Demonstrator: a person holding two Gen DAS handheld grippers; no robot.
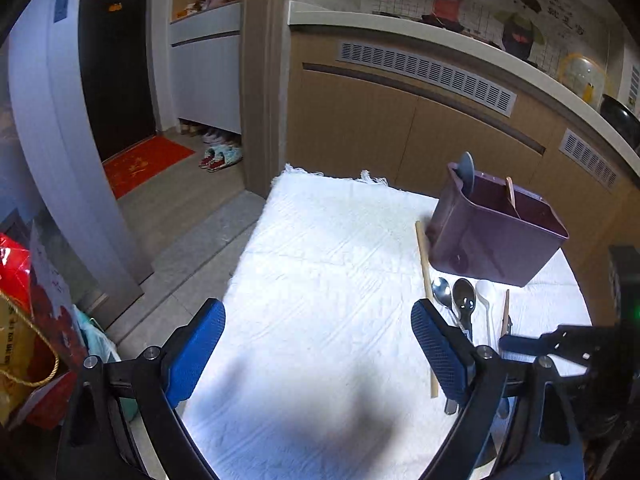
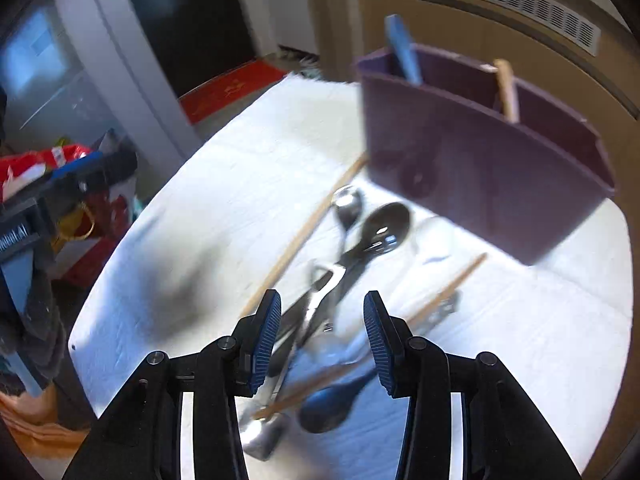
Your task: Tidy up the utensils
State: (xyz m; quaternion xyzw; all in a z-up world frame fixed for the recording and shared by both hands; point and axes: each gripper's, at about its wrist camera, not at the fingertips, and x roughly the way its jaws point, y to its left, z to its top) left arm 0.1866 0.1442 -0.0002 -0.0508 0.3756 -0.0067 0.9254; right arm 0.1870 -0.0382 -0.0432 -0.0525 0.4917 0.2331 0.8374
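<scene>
A purple utensil holder point(image 1: 496, 236) stands on the white cloth at the far right; it also shows in the right wrist view point(image 2: 480, 152), with a blue utensil point(image 2: 402, 50) and a wooden chopstick point(image 2: 507, 90) in it. In front of it lie metal spoons point(image 2: 372, 228), a white spoon point(image 1: 485, 300), chopsticks point(image 2: 304, 232) and a blue spoon point(image 2: 332, 404). My right gripper point(image 2: 322, 340) is open, low over the pile, empty. My left gripper point(image 1: 318, 344) is open wide over bare cloth, left of the utensils.
The white cloth point(image 1: 320, 260) covers a round table. Wooden cabinets point(image 1: 380, 128) stand behind. Red and yellow bags point(image 1: 24, 320) sit on the floor at the left, beside a doorway with a red mat point(image 1: 144, 164).
</scene>
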